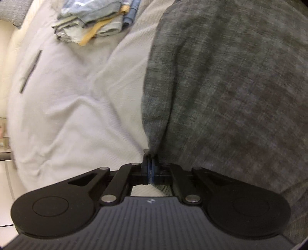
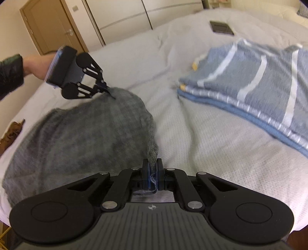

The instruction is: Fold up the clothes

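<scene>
Both grippers are pinched tight on the grey garment [image 2: 77, 138] — the right gripper [image 2: 152, 169] at its near edge, the left gripper [image 2: 107, 89] at ten o'clock. It lies on the white bed [image 2: 202, 144]; folded striped clothes [image 2: 259, 80] sit at two o'clock.

white textured bedcover [image 2: 202, 146] spread wide and creased, with a dark flat rectangular thing [image 2: 221, 27] lying on it toward the far edge. beyond the bed, a wooden door [image 2: 48, 27] with a metal handle, beside pale cabinet panels [image 2: 119, 17] along the wall. at the left edge of the right wrist view, a brown crumpled item [image 2: 11, 132], too cut off to identify.
</scene>
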Motion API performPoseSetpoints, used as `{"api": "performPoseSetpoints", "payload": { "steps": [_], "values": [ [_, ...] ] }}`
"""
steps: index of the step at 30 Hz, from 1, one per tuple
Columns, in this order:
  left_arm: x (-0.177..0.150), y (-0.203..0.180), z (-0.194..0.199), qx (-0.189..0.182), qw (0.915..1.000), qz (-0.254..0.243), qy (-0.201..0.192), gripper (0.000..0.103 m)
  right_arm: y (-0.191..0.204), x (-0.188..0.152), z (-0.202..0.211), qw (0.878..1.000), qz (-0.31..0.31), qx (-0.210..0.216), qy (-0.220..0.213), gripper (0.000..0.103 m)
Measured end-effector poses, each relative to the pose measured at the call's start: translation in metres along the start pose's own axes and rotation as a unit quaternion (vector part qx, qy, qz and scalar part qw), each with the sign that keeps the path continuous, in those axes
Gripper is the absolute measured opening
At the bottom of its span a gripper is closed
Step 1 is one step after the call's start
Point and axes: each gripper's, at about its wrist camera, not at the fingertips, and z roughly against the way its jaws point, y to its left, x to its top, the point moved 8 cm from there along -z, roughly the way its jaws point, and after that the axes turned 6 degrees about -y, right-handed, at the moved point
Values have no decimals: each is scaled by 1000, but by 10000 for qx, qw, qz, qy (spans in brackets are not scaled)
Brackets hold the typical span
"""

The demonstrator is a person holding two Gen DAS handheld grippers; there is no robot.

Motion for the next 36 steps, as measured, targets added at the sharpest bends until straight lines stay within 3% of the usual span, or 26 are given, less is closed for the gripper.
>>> {"api": "performPoseSetpoints", "payload": {
  "steps": [4, 8, 15, 21, 26, 36],
  "values": [
    [-4, 6, 34, 455, 9990, -13, 5, 0, 48, 20, 40, 9961, 204, 783, -344, 5],
    [-9, 5, 73, 798, 9968, 34, 105, 0, 115, 34, 70, 9841, 605, 1577, -542, 5],
    [-29, -17, 130, 1163, 9931, 111, 126, 0, 248, 14, 61, 9562, 1227, 2638, -315, 5],
    [-77, -54, 161, 1440, 9889, 331, 136, 0, 328, -14, 17, 9434, 1595, 2907, 4, 5],
    [-127, -93, 164, 1515, 9861, 669, 139, 0, 389, -36, -22, 9324, 1846, 3092, 291, 5],
    [-182, -136, 137, 1668, 9806, 1030, -33, 3, 435, -75, -86, 9213, 1943, 3251, 881, 6]
  ]
}}
